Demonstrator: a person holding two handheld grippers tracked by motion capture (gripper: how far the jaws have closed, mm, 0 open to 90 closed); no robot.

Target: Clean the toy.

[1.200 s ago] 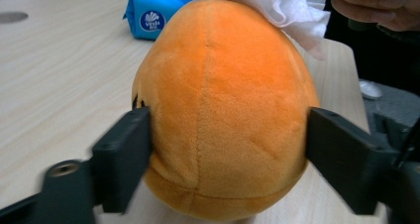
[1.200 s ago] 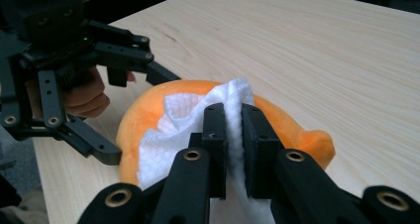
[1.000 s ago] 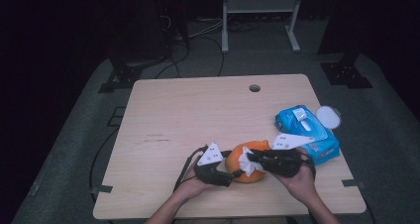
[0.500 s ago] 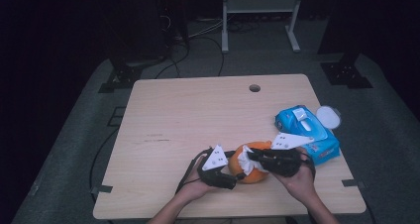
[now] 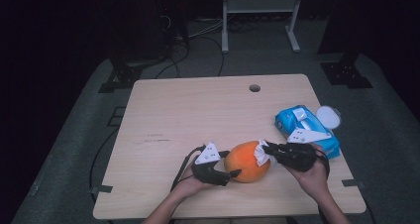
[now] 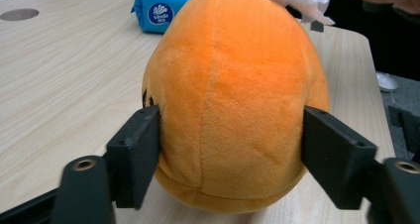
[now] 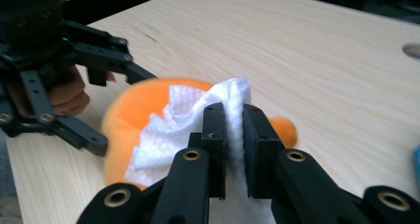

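Note:
An orange egg-shaped plush toy (image 5: 245, 160) lies on the wooden table (image 5: 198, 115) near its front edge. My left gripper (image 5: 233, 164) comes at it from the left. In the left gripper view its two black pads (image 6: 136, 154) press into the sides of the plush (image 6: 233, 85), so it is shut on it. My right gripper (image 5: 270, 148) reaches in from the right and is shut on a crumpled white wipe (image 5: 261, 153). In the right gripper view the wipe (image 7: 168, 135) is pinched between the jaws (image 7: 235, 135) and rests on the plush's (image 7: 116, 130) top.
A blue pack of wipes (image 5: 304, 132) lies at the table's right edge, just behind my right hand, with a white round lid (image 5: 328, 117) beside it. A cable hole (image 5: 254, 87) sits near the far edge. A metal stand and cables are on the floor beyond.
My right gripper has slid to the right with the wipe, from the middle of the plush toward its right end. The left gripper and the plush have stayed nearly still.

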